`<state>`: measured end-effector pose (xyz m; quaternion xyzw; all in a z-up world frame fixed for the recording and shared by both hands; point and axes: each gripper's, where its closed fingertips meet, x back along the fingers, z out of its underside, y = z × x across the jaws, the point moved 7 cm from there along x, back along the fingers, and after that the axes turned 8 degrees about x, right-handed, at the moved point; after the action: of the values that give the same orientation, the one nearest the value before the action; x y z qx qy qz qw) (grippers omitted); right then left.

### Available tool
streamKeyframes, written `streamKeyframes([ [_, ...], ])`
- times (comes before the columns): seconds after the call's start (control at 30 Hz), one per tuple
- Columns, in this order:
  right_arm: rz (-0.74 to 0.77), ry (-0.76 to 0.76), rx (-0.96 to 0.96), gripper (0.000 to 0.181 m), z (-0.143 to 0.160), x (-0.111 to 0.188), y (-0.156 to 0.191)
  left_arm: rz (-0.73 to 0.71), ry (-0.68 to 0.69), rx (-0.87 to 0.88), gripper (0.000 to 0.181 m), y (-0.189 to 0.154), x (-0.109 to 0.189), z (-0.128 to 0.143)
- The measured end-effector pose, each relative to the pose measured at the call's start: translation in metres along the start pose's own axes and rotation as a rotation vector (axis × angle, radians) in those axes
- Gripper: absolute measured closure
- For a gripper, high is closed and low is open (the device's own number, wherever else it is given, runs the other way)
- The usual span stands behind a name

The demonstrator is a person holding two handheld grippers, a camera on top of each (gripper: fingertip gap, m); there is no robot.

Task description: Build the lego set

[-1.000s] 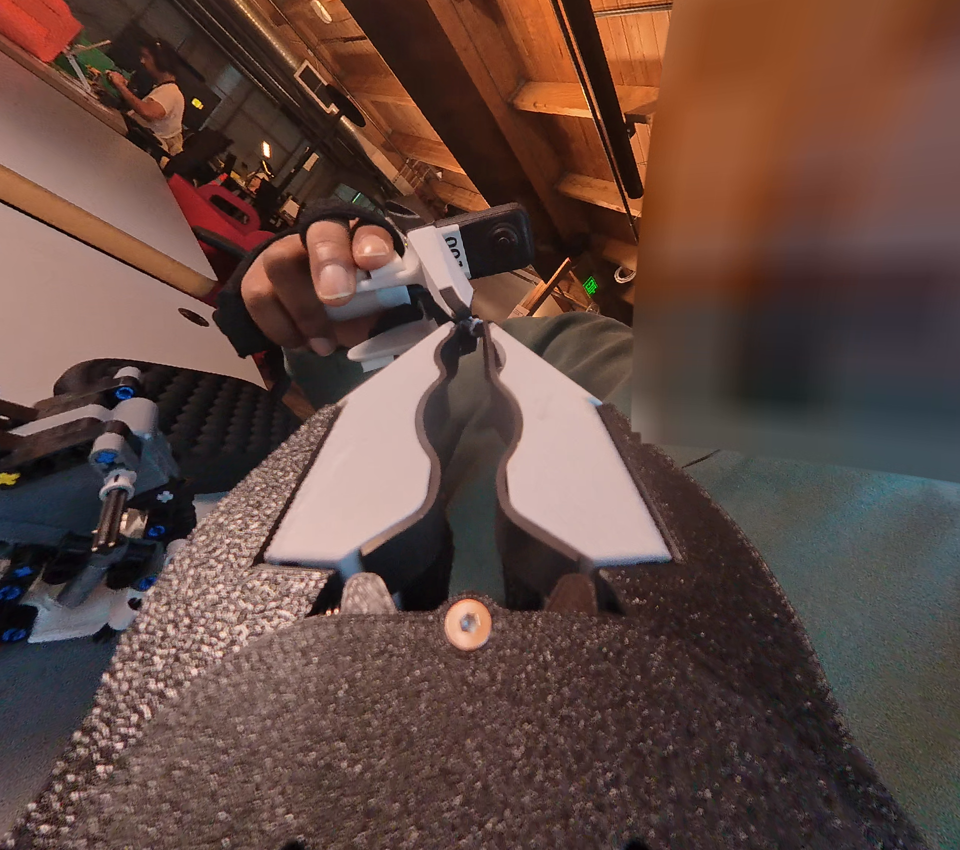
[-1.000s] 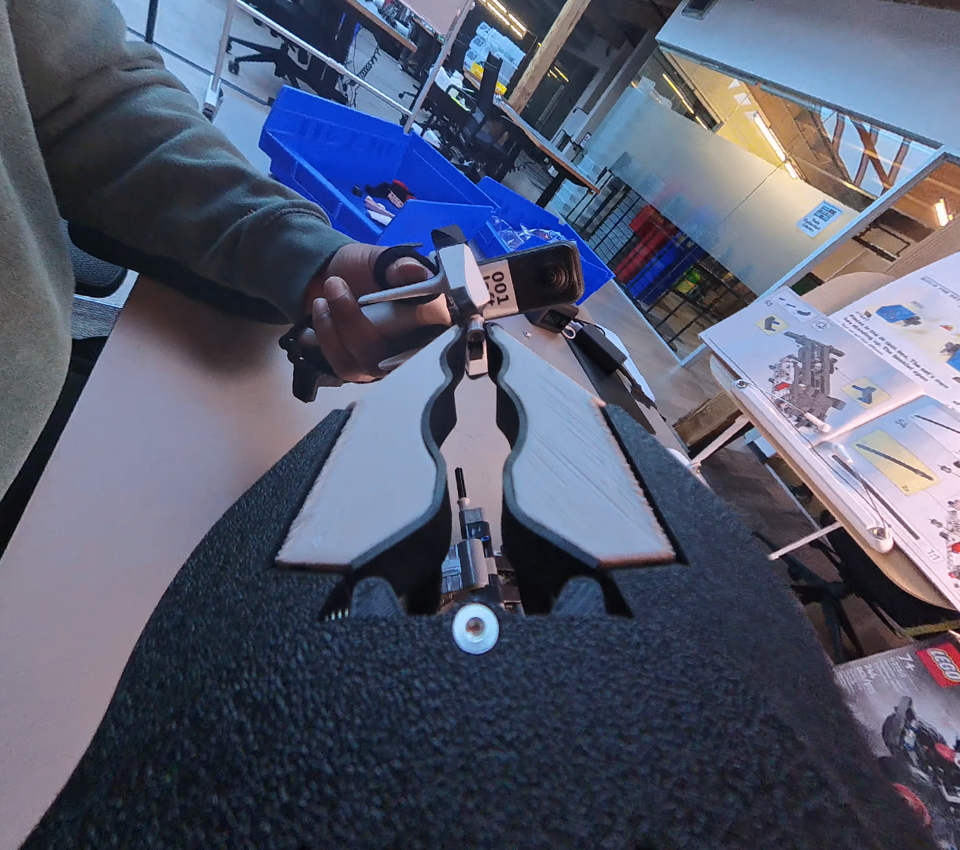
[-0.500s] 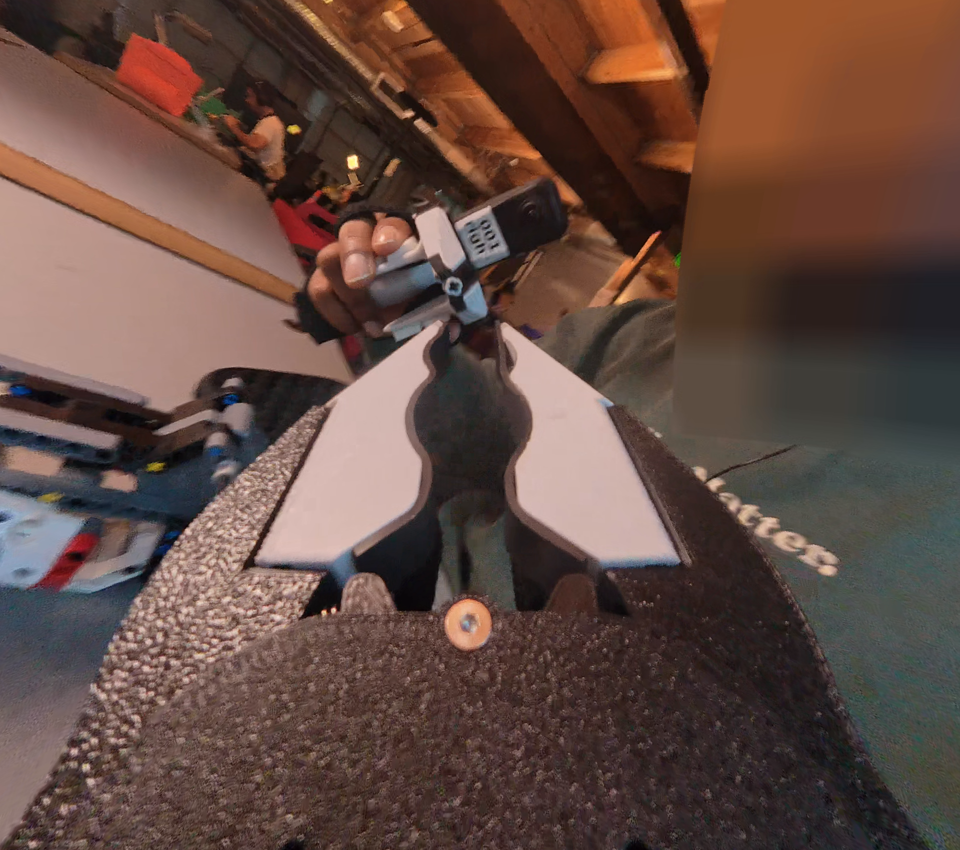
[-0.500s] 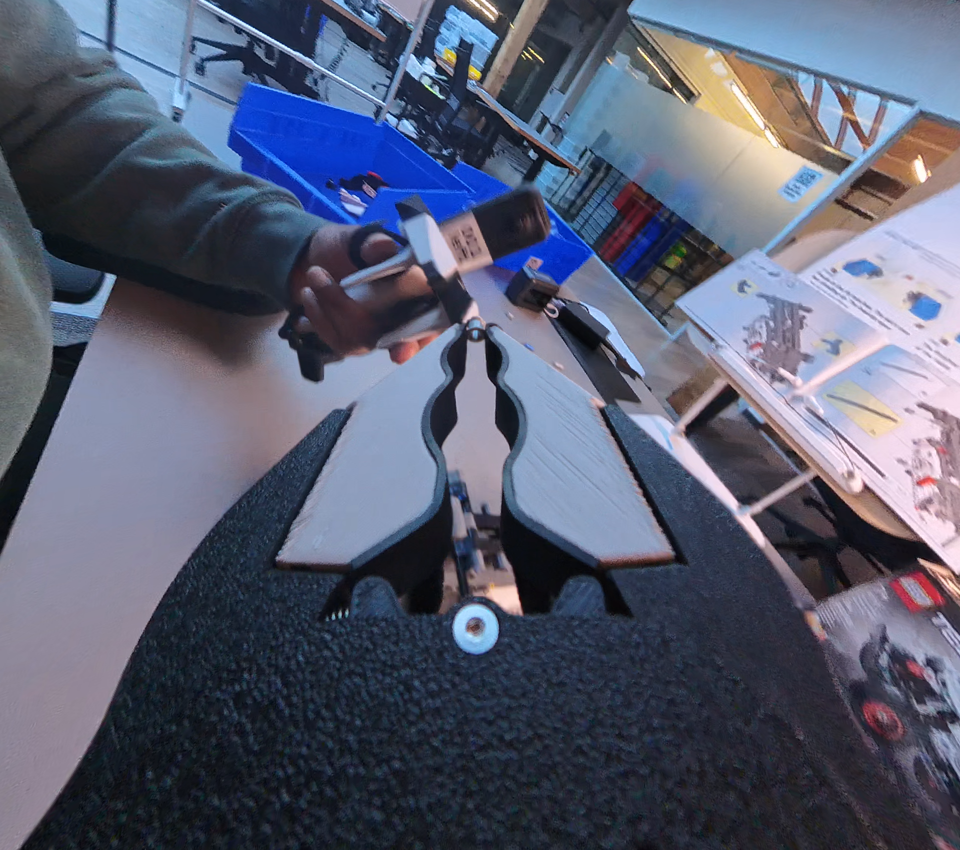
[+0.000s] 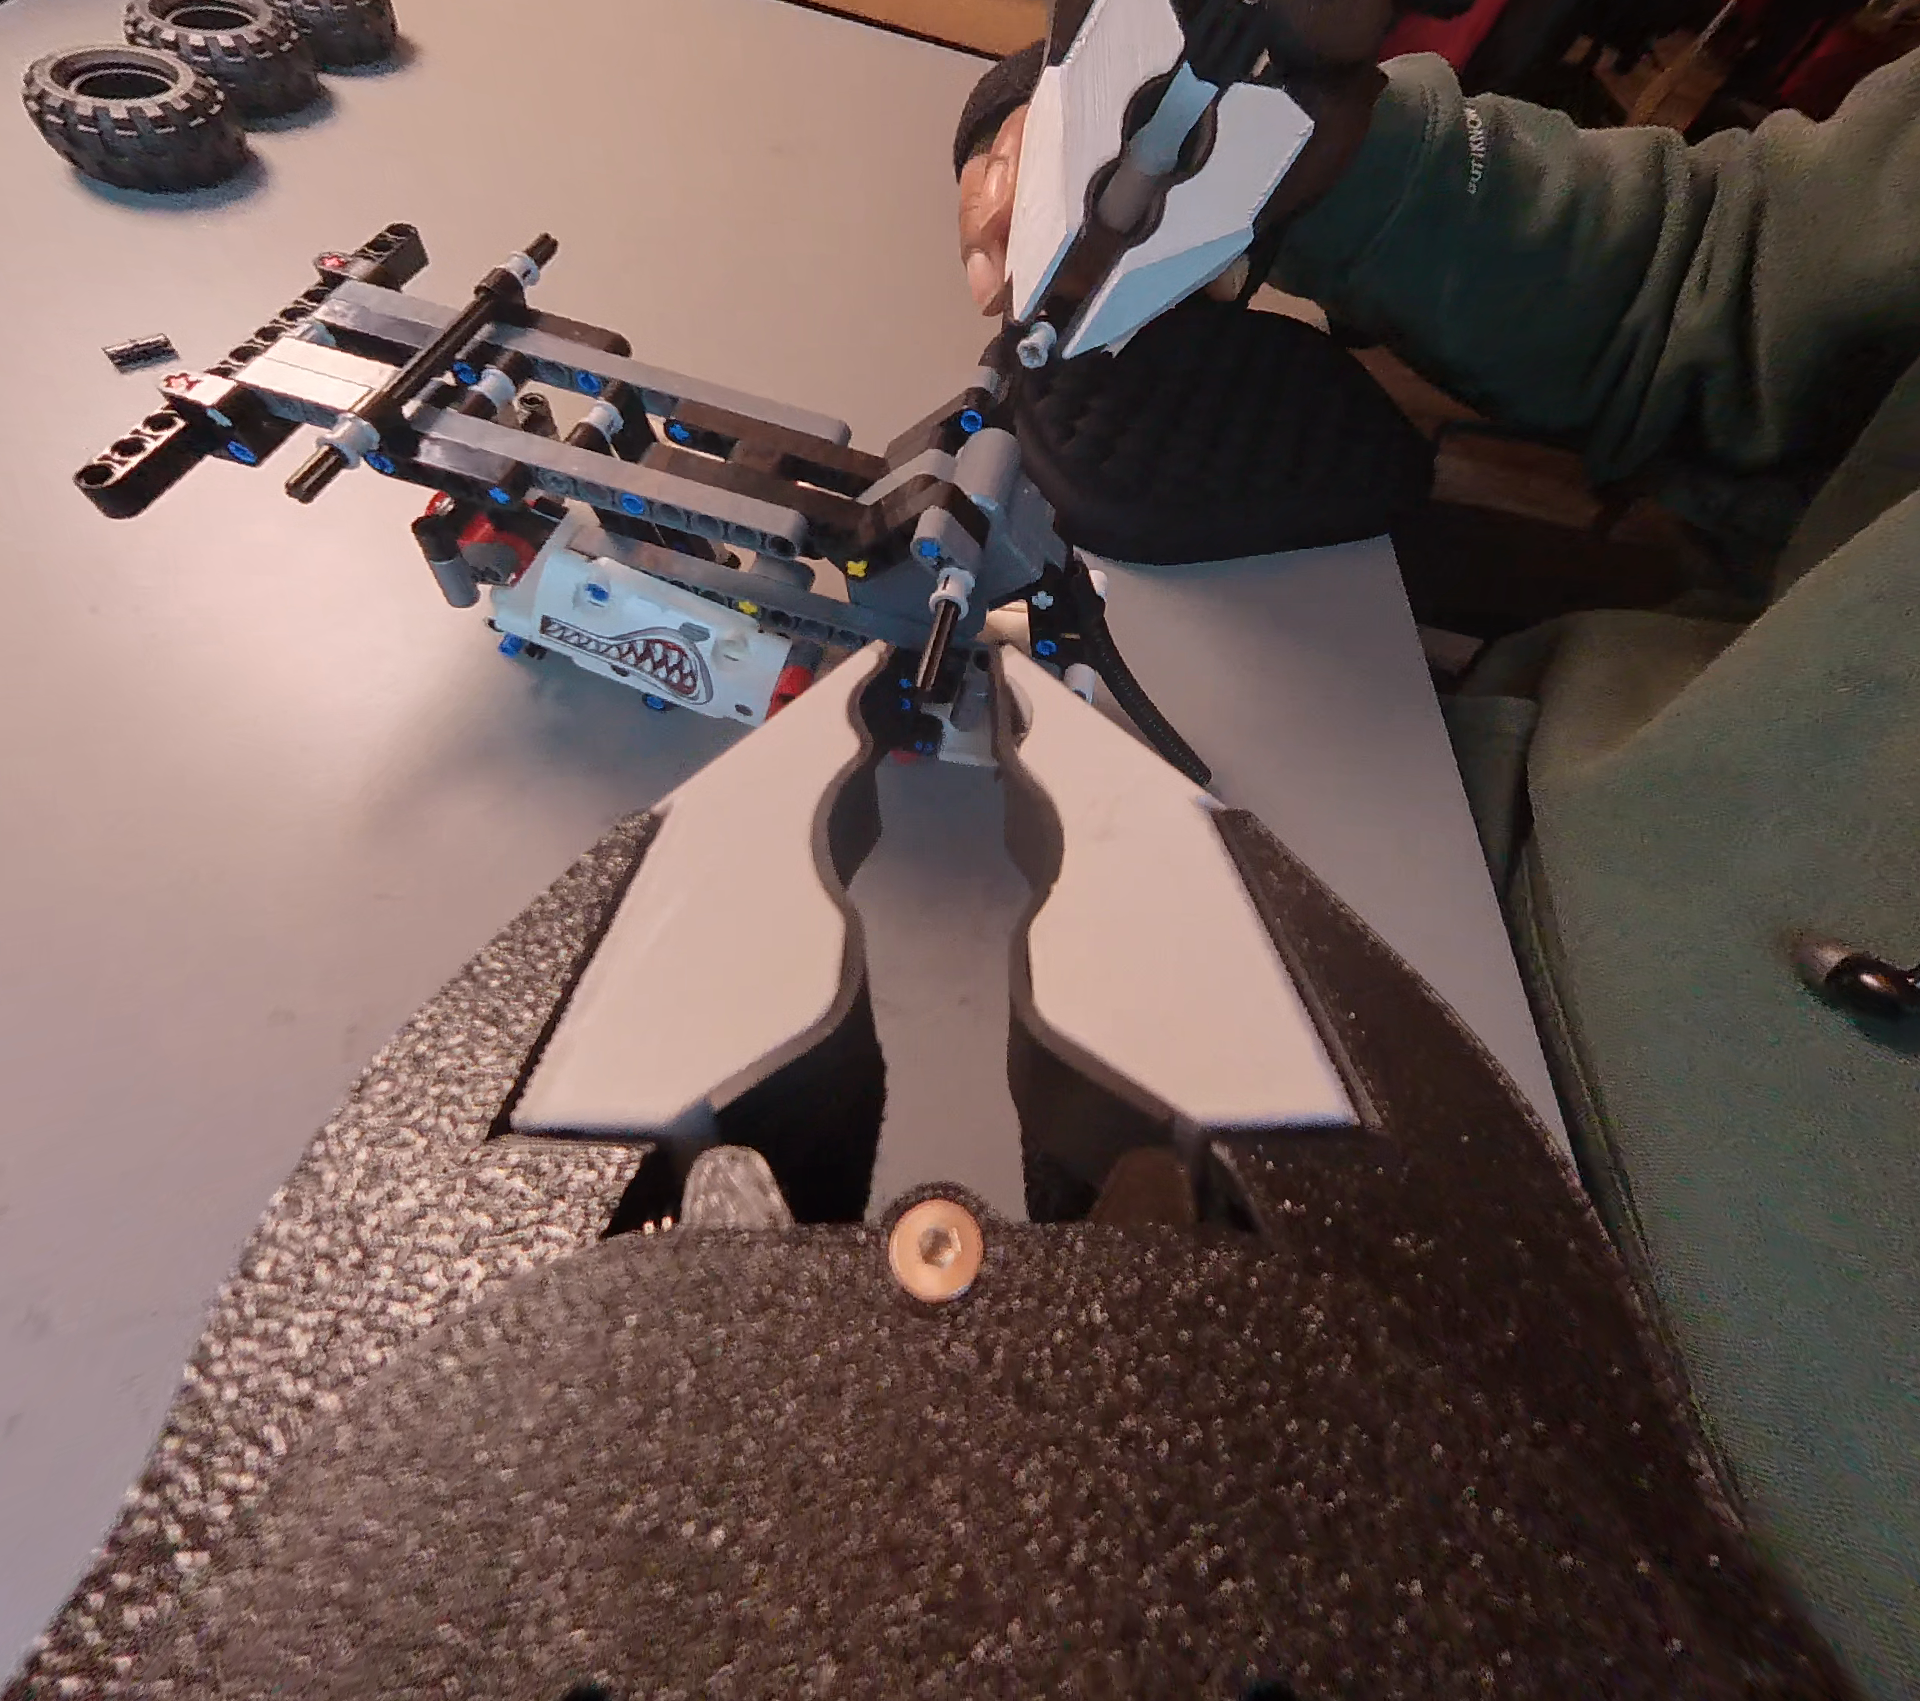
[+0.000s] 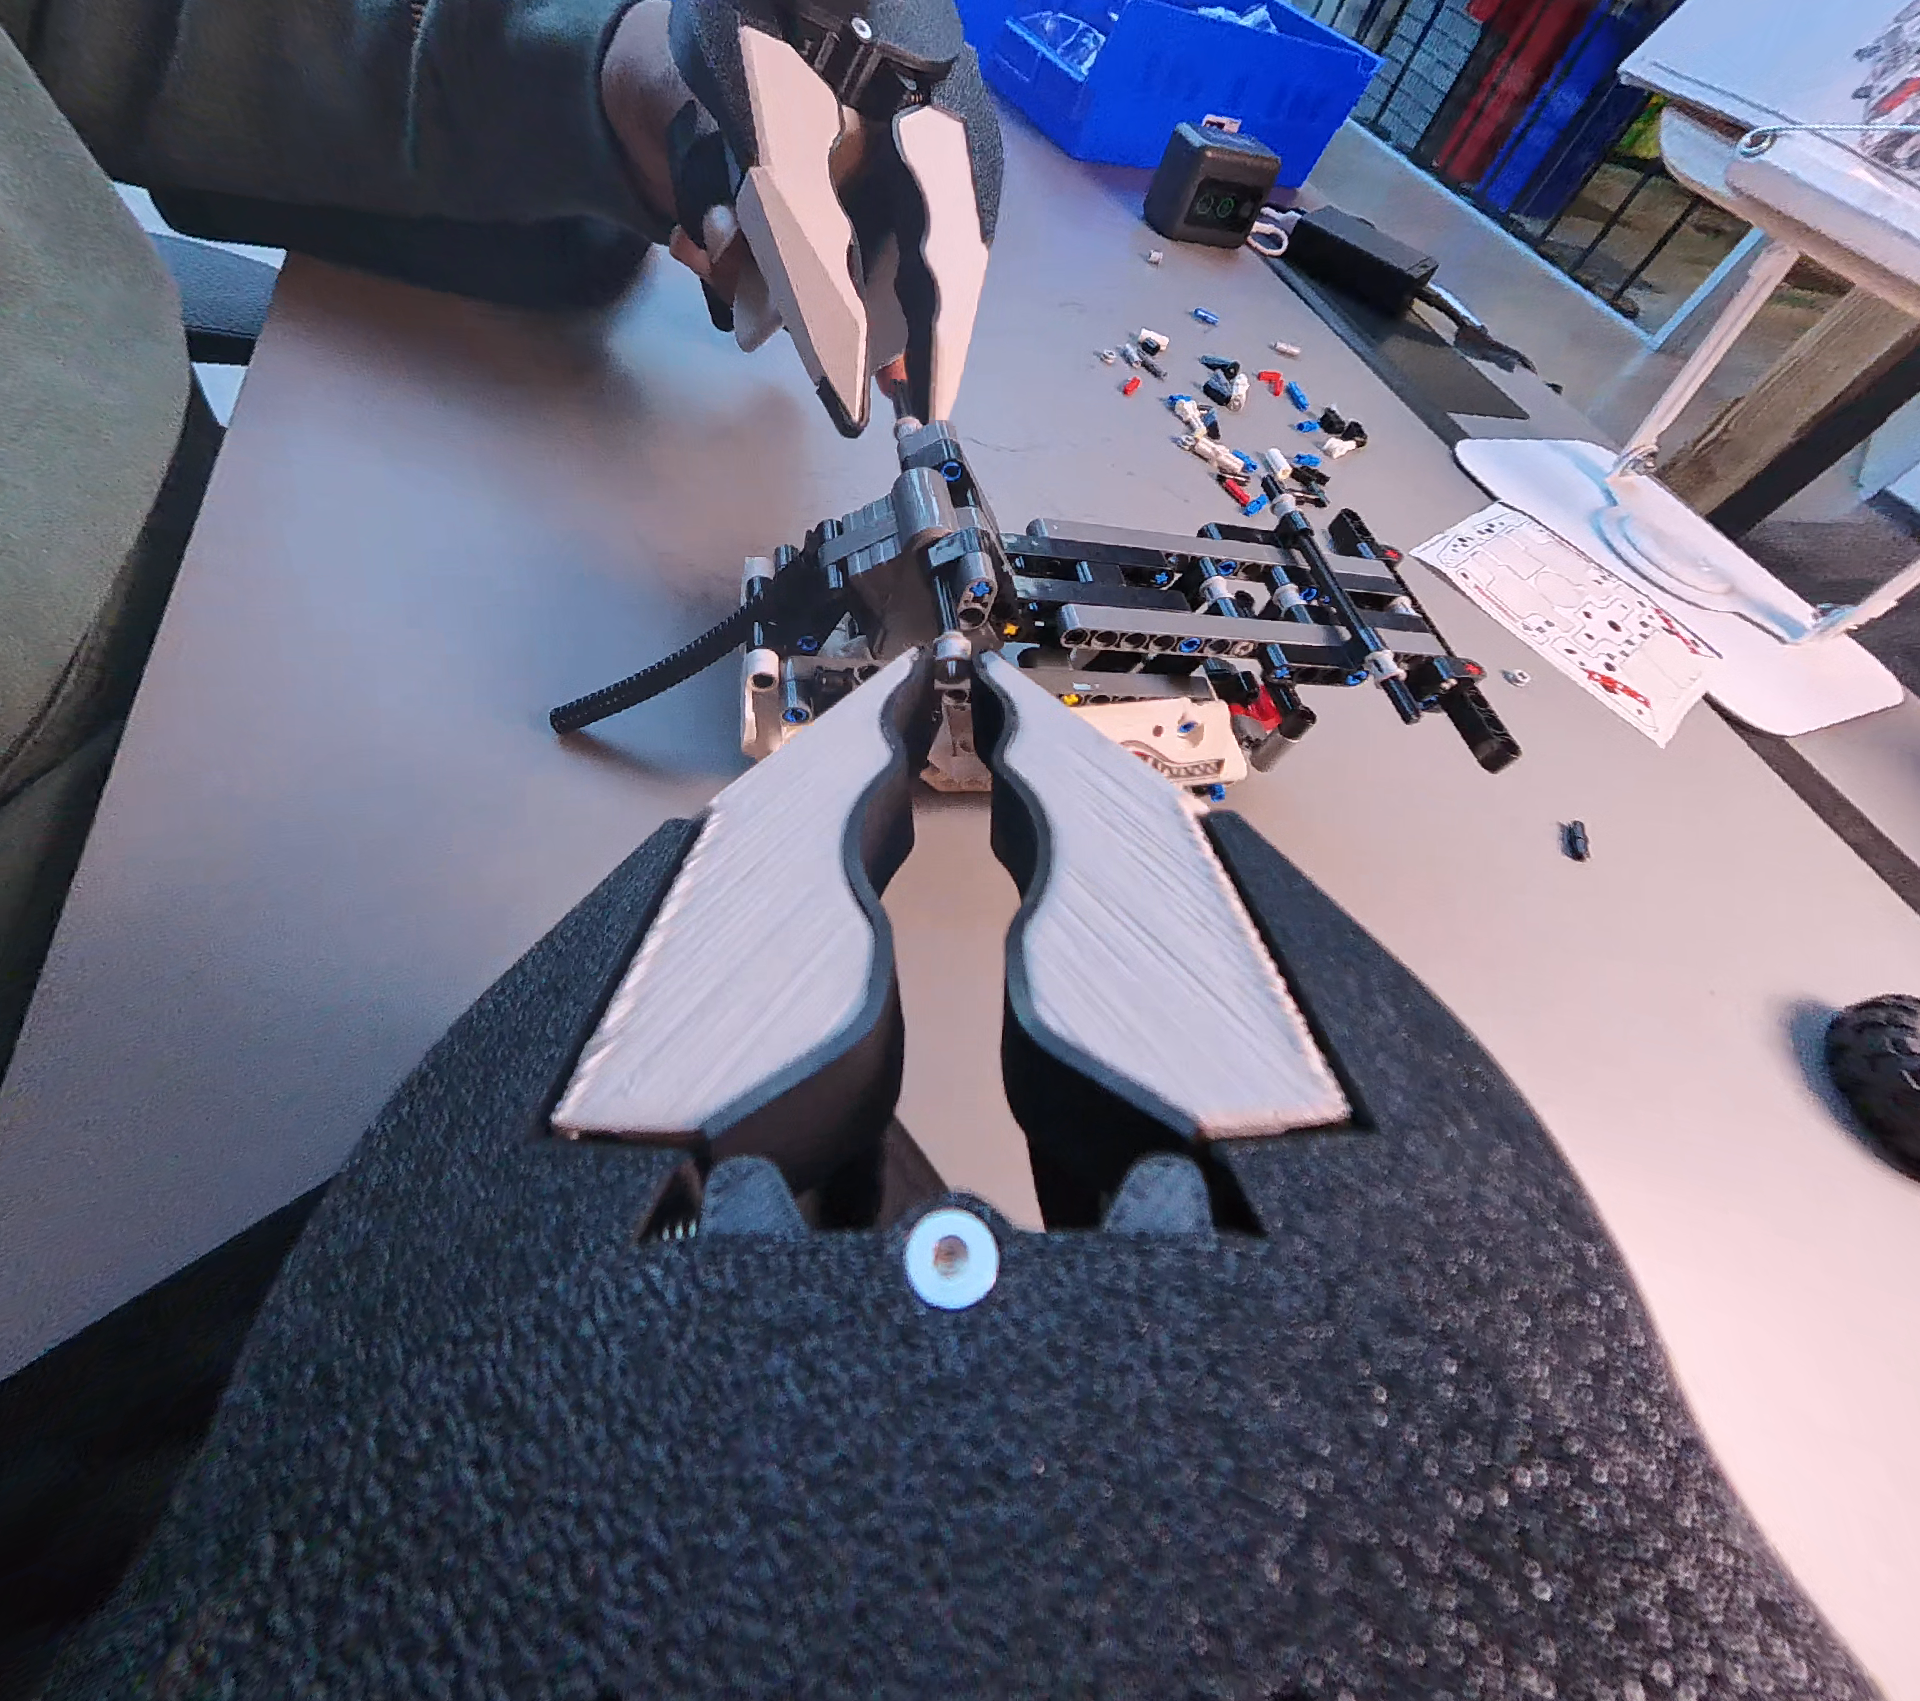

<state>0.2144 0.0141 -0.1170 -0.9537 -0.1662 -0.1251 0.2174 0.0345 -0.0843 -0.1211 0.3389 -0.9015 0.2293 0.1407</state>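
Lengthwise away, lego chassis [image 5: 665, 467], near end tight in left gripper [image 5: 930, 685], right gripper [image 6: 948, 664].

Evenly, softly lit; faint shadows under model [image 5: 644, 498] on table [image 5: 312, 820]; wide-angle bending at edges; slight blur on fingers [image 6: 769, 924].

Both claws [image 5: 935, 695] [image 5: 1049, 347] grip the lego chassis [image 5: 665, 488].

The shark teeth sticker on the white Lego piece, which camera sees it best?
The left wrist view: the shark teeth sticker faces that camera, unblocked, low on the Lego chassis. The right wrist view catches only a sliver of a toothed sticker behind a right gripper finger.
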Motion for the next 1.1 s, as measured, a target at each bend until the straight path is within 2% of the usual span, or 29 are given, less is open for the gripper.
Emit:
streamKeyframes([
  [0.1,-0.014,-0.033,-0.005,0.175,-0.001,0.0,-0.003,0.005,-0.009,-0.01,0.171,0.0,-0.001,-0.001],
  [0.53,-0.107,-0.019,0.017,0.175,0.007,-0.002,-0.014,0.039,-0.042,0.008,0.176,0.0,-0.005,0.0],
  [0.73,-0.219,-0.104,-0.069,0.175,0.015,-0.003,-0.021,0.043,-0.053,0.009,0.177,-0.003,-0.008,0.001],
  [1.1,-0.281,-0.157,-0.122,0.175,0.02,-0.005,-0.024,0.055,-0.066,0.029,0.177,-0.004,-0.009,0.002],
])
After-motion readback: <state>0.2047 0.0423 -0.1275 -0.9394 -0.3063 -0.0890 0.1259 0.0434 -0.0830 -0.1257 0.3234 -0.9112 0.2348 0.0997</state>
